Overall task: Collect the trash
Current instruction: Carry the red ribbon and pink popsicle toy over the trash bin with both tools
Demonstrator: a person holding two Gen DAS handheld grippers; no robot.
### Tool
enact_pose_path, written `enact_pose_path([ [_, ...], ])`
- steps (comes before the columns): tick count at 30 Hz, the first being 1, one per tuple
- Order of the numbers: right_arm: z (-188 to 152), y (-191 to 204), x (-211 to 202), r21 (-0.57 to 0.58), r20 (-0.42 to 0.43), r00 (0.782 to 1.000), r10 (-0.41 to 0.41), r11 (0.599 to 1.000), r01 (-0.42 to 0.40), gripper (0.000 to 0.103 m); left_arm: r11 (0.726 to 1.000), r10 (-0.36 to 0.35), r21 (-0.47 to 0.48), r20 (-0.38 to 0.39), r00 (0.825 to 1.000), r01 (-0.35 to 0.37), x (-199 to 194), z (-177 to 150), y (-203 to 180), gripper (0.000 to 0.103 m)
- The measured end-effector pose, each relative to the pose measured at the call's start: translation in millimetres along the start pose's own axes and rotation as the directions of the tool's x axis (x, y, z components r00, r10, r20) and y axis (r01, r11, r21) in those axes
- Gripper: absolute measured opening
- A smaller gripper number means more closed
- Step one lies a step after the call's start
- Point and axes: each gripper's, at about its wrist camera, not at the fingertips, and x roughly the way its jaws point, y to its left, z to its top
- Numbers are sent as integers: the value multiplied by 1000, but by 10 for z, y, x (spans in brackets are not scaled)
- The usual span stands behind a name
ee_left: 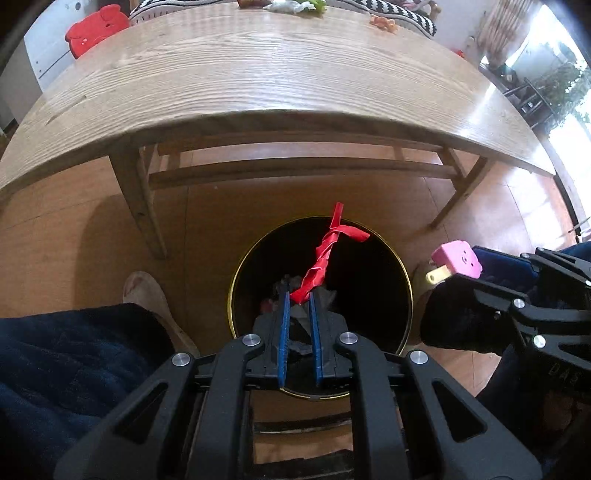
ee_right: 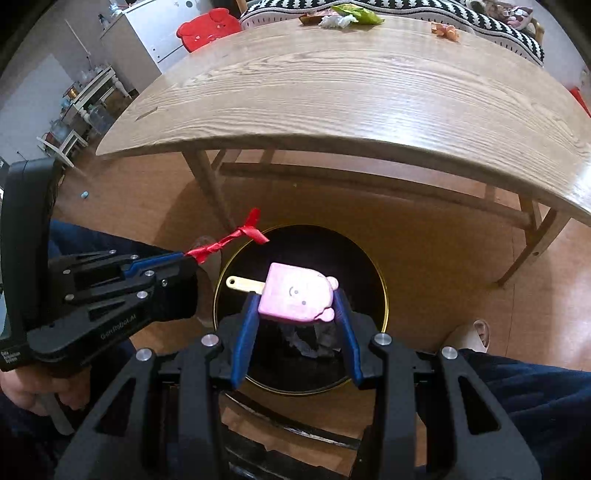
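My left gripper (ee_left: 300, 295) is shut on a twisted red ribbon (ee_left: 325, 254) and holds it above the open black trash bin (ee_left: 404, 280) on the floor. My right gripper (ee_right: 297, 299) is shut on a pink pig-faced popsicle toy (ee_right: 295, 295) with a yellow stick, also above the bin (ee_right: 369, 266). The bin has a gold rim and holds dark crumpled trash. The ribbon (ee_right: 225, 242) and left gripper (ee_right: 184, 256) show at the left of the right wrist view. The popsicle (ee_left: 456, 258) shows at the right of the left wrist view.
A wooden table (ee_left: 277, 81) stands beyond the bin; its legs flank the bin. At its far edge lie green and white wrappers (ee_right: 347, 16) and an orange piece (ee_right: 445, 29). A red stool (ee_right: 207, 27) stands behind. My knees and slippers sit beside the bin.
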Motion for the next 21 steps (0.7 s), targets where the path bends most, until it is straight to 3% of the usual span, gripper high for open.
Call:
enact_pose_path([
  [21,-31,-3,22,-2,-4,1000,-9,1000,9,41,1000,-7,-7,-7,1000,7,47,41,39,10],
])
